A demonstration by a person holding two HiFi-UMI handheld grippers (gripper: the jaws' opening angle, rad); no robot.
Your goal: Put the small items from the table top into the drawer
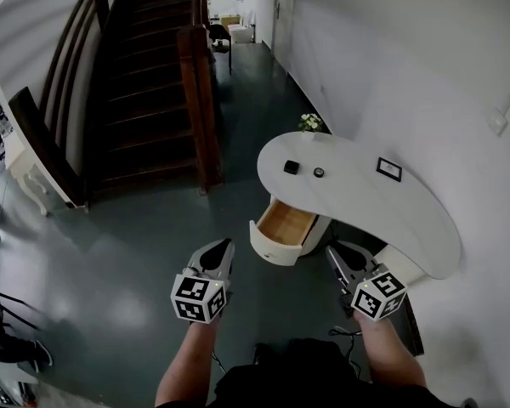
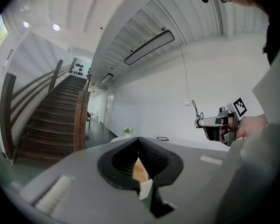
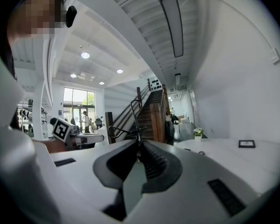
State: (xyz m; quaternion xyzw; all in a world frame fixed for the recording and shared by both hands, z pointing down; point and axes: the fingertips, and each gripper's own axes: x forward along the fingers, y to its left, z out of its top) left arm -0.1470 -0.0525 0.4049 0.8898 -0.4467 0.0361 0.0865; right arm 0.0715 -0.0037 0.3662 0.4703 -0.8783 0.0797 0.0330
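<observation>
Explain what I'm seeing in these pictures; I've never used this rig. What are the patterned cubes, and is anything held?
No robot: a person holds a two-jaw gripper in each hand; the patterned cubes are part of them. The head view looks down from their head at the left gripper and right gripper. The gripper views come from cameras on the grippers, looking along the jaws: both pairs are together, holding nothing. A white curved table has its wood-lined drawer open. On top: a small black square item, a small dark round item, a black picture frame, a white-flowered plant.
</observation>
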